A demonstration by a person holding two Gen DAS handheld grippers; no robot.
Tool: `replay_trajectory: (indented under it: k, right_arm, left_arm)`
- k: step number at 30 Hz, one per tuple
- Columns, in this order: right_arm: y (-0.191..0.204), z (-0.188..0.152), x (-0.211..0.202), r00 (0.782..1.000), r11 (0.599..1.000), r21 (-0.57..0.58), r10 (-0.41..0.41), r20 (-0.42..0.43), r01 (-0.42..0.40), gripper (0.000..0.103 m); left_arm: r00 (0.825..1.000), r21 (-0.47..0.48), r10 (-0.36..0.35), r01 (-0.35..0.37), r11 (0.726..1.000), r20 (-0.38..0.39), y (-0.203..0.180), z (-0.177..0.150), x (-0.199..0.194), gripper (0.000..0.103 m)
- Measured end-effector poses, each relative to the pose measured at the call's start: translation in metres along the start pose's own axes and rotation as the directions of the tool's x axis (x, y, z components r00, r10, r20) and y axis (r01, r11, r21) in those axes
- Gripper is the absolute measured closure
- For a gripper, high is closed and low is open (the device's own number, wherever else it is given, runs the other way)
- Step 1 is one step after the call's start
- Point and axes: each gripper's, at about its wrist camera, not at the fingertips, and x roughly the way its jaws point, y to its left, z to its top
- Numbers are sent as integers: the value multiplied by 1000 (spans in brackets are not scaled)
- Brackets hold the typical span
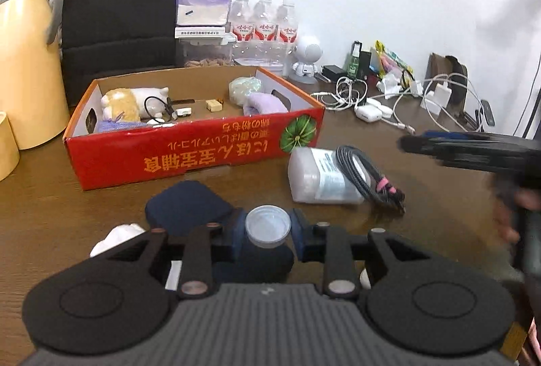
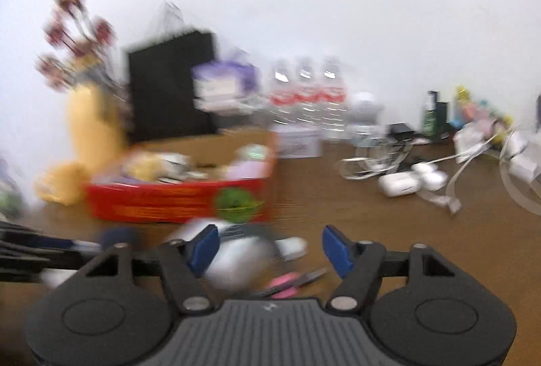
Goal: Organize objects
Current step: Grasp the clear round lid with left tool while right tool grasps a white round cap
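Wooden table (image 1: 439,197) carries everything. Behind stands a black bag (image 1: 121,14), with a yellow jug (image 1: 27,61) at its left. Nearer lies the red box (image 1: 189,149), open-topped, holding a plush toy (image 1: 128,100) and a purple cloth (image 1: 265,104). Just right of the box, a white jar (image 1: 314,178) lies on its side with a coiled black cable (image 1: 363,175) against it. The left gripper (image 1: 267,232) is clamped on a small dark bottle (image 1: 263,254) by its clear cap, close before the box. The right gripper (image 2: 268,251) stands spread above the blurred jar, pads clear of it.
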Motion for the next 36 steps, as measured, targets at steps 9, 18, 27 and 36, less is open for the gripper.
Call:
replay_trajectory:
  k: [9, 18, 27, 36]
  right_arm:
    - [6, -15, 62, 990, 982, -169, 57, -127, -78, 58]
    - [4, -7, 100, 981, 986, -150, 45, -190, -74, 73]
    - [28, -9, 26, 996, 990, -133, 41, -82, -51, 76]
    - [82, -35, -142, 982, 975, -129, 187, 32, -181, 76]
  left_arm:
    - [1000, -23, 5, -5, 1000, 7, 5, 3, 24, 73]
    - [1000, -48, 21, -20, 999, 22, 14, 3, 32, 73]
    - [992, -40, 87, -84, 996, 92, 6, -3, -36, 73]
    - [973, -96, 87, -68, 993, 213, -10, -30, -148, 73]
